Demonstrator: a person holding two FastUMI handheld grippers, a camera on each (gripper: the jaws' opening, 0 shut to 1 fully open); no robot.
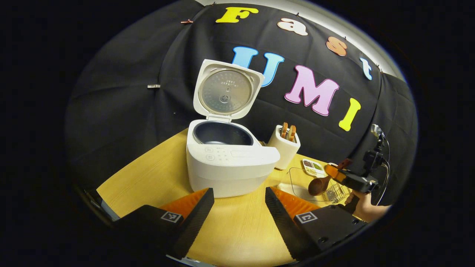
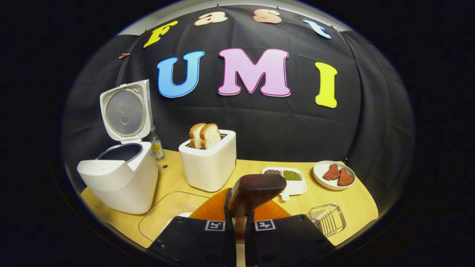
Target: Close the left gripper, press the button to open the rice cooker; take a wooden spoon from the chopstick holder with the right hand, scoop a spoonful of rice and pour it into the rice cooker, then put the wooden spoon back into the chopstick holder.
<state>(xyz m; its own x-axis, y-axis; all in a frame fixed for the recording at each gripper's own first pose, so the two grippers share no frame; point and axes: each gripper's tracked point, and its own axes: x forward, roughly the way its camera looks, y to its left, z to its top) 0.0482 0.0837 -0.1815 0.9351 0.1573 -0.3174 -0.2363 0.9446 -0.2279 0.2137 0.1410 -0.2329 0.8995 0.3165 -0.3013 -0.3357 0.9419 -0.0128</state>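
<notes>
Gripping the wooden spoon (image 2: 256, 194) by its handle, both fingers pressed on it, the right gripper (image 2: 239, 218) hovers over the clear rice container (image 2: 163, 213) near the table's front edge, beside the open rice cooker (image 2: 118, 181). The left gripper (image 1: 237, 207) idles with fingers spread, holding nothing. Tilting the spoon in transit could spill rice onto the table (image 1: 156, 174).

Even overhead light, you get sharp centre, soft glare on table (image 1: 237, 230), heavy fisheye bending at edges.
</notes>
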